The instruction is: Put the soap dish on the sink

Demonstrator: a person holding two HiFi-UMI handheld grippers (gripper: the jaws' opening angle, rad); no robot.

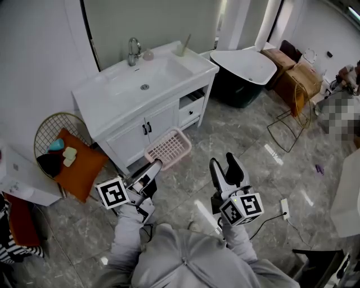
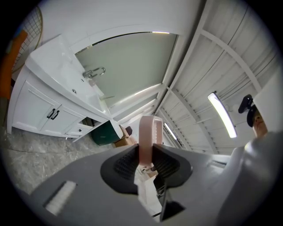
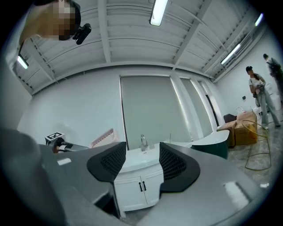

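Grey marble-look tiled floor (image 1: 247, 146) shines under long white ceiling strip lights (image 3: 158, 11). Plain white walls (image 1: 34, 50) flank a tall frosted window panel (image 1: 152, 22). Below it stands a white two-door sink counter (image 1: 129, 143). To its right is a dark green white-rimmed tub (image 1: 242, 73), then brown cardboard boxes (image 1: 298, 79). To its left is a round gold wire chair (image 1: 56, 126) with an orange cushion (image 1: 79, 169).

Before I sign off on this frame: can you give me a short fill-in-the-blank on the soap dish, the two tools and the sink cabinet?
1. The soap dish is ____ in colour.
2. The left tool is ____ on it.
3. The right tool is ____ and empty.
4. The two cabinet doors under the sink are ____.

Missing words: pink; shut; open; closed.
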